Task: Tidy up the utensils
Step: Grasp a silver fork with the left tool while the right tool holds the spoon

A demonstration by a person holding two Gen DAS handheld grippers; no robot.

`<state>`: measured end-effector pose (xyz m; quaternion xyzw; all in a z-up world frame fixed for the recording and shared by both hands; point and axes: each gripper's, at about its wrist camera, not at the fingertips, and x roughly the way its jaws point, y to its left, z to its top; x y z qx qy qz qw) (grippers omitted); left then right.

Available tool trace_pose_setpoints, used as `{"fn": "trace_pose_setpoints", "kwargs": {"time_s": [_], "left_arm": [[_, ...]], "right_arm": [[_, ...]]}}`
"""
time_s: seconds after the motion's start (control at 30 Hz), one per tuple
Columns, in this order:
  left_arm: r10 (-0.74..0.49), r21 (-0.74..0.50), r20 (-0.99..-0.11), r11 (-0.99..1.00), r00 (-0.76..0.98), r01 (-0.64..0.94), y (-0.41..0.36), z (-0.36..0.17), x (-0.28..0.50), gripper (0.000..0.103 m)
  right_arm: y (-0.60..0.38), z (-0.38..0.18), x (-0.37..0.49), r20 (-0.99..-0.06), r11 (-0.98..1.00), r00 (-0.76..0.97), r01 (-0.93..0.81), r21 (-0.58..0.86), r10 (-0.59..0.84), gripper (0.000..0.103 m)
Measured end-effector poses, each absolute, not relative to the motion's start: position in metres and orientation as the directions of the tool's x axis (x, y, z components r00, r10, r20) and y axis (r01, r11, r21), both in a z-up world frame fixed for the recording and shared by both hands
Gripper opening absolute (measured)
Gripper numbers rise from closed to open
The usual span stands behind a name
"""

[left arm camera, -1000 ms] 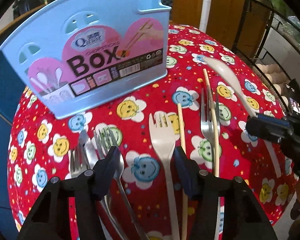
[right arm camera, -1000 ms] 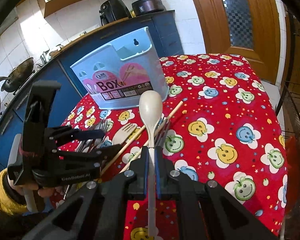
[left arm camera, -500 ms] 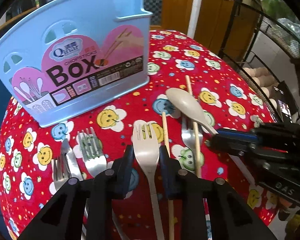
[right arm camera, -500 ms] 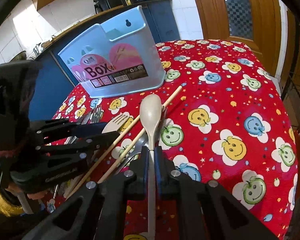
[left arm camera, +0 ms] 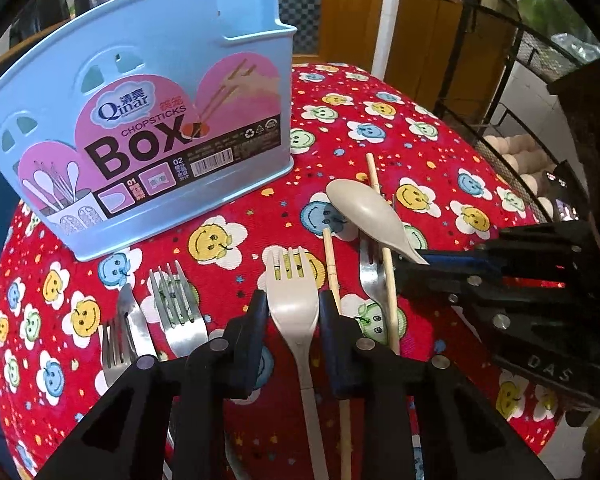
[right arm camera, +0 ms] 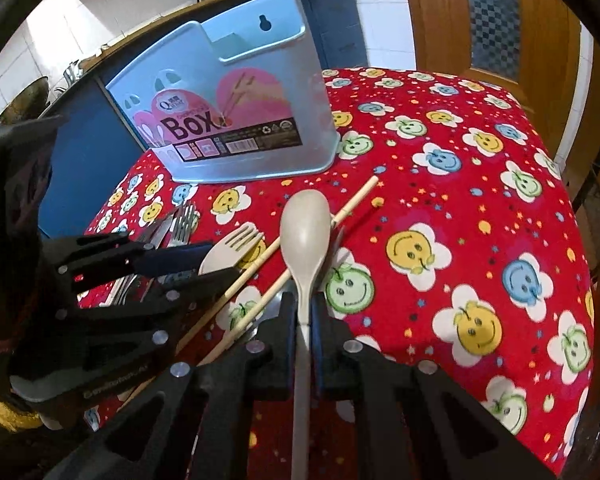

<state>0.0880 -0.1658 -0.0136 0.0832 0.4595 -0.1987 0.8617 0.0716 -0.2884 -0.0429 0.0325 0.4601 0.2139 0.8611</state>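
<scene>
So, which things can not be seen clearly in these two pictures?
- Inside of the blue box: both views show only its front wall, so its contents cannot be told.
- Beige fork handle: left wrist view, it runs under the left tool and off the bottom edge.
- Steel fork: half covered by a chopstick and the beige spoon.
- Beige spoon's handle end: right wrist view, cut off below the right tool.

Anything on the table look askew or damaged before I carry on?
Nothing damaged or spilled. The loose utensils lie jumbled: one chopstick lies across a metal fork, and a knife overlaps the fork beside it. The blue box stands upright.
</scene>
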Motion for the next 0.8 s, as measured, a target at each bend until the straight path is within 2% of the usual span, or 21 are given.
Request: {"fn": "trace_pose_setpoints", "kwargs": {"time_s": [0.3, 0.63, 0.8], "left_arm": [[-0.341, -0.110, -0.765, 0.905, 0.547, 0.411, -0.147, 0.002, 0.068, 0.026], [-0.401, -0.196, -0.688, 0.905, 0.604, 0.377, -0.111, 0.025, 0.041, 0.026], [-0.411, -0.198, -0.646, 0.904, 0.643, 0.380, -0.099, 0.034, 0.028, 0.026]], "right_arm": [[-0.292, -0.038, 0.066, -0.752, 0.904, 0.513, -0.322, 0.280, 0.415, 0.008], [-0.290, -0.015, 0.037, -0.640, 0.868, 0.587, -0.354, 0.348, 0.496, 0.008], [-0.289, -0.008, 0.024, -0.593, 0.863, 0.628, -0.353, 0.361, 0.504, 0.008]]}}
